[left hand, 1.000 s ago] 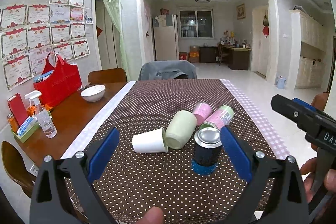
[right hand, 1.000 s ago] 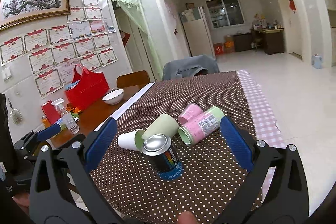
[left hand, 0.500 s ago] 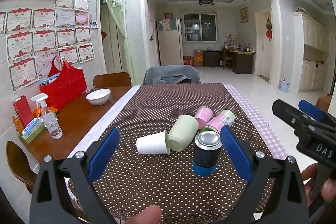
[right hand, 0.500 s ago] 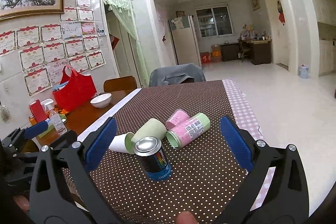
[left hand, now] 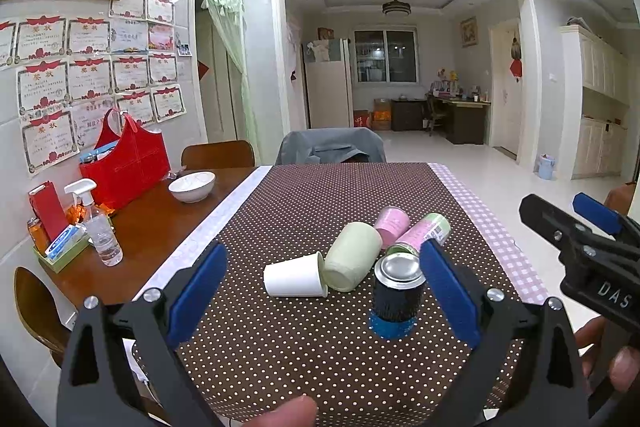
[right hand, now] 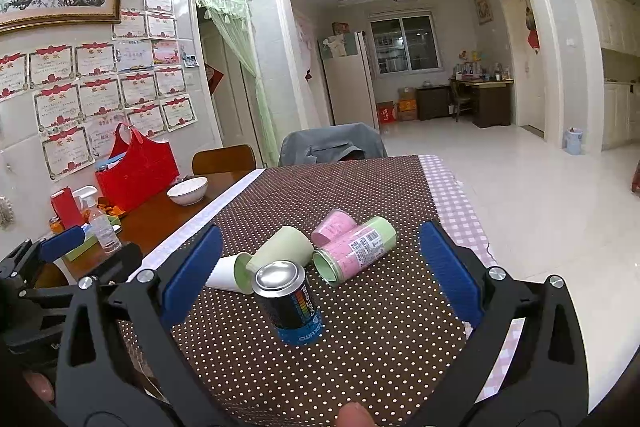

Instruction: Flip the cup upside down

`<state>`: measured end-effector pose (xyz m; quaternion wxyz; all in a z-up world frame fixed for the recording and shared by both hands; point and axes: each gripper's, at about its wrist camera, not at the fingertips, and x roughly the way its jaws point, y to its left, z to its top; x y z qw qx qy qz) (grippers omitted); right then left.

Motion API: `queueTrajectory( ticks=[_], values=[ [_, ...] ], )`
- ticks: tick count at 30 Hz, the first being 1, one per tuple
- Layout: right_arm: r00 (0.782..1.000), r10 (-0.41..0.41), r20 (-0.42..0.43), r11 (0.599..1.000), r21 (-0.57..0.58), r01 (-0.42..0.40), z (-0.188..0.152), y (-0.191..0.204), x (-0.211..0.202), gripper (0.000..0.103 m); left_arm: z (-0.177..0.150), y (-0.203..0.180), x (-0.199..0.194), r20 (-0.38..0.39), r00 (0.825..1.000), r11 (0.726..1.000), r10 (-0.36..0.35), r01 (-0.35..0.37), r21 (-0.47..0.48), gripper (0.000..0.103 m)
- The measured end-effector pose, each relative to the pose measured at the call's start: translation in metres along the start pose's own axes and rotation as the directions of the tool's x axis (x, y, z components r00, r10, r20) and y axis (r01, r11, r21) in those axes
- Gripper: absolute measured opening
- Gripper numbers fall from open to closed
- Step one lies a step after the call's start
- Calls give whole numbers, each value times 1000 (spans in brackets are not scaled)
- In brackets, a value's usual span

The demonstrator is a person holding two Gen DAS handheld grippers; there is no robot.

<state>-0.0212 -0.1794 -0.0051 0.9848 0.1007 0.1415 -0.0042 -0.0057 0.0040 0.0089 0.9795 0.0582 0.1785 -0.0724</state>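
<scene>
Several cups lie on their sides on the brown dotted tablecloth (left hand: 304,347): a white paper cup (left hand: 294,275), a pale green cup (left hand: 353,256), a pink cup (left hand: 391,223) and a pink-and-green labelled cup (left hand: 420,234). A dark can (left hand: 397,289) stands upright in front of them. They also show in the right wrist view: white cup (right hand: 227,272), green cup (right hand: 282,247), pink cup (right hand: 334,225), labelled cup (right hand: 354,249), can (right hand: 290,301). My left gripper (left hand: 322,291) is open and empty, held above the near table edge. My right gripper (right hand: 318,275) is open and empty, to the right of the left one.
A white bowl (left hand: 192,185), a red bag (left hand: 128,167), a spray bottle (left hand: 98,227) and small boxes stand on the bare wooden table part at left. Chairs stand at the far end (left hand: 330,147) and left side. The right gripper's body (left hand: 592,259) shows at right.
Both grippers have lifted and drawn back a little, so the cups sit lower and smaller in view. The cups and can have not moved. Both grippers stay open.
</scene>
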Motion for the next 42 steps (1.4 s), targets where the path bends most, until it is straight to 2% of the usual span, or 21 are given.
queueTrajectory(
  ticks=[32, 42],
  values=[
    [1000, 7, -16, 1000, -5, -7, -4, 0, 3, 97, 2, 3, -3, 24, 1000, 1000, 0, 1, -5, 95],
    [1000, 12, -21, 1000, -3, -12, -4, 0, 5, 97, 3, 0, -1, 9, 999, 999, 31, -31, 10, 95]
  ],
)
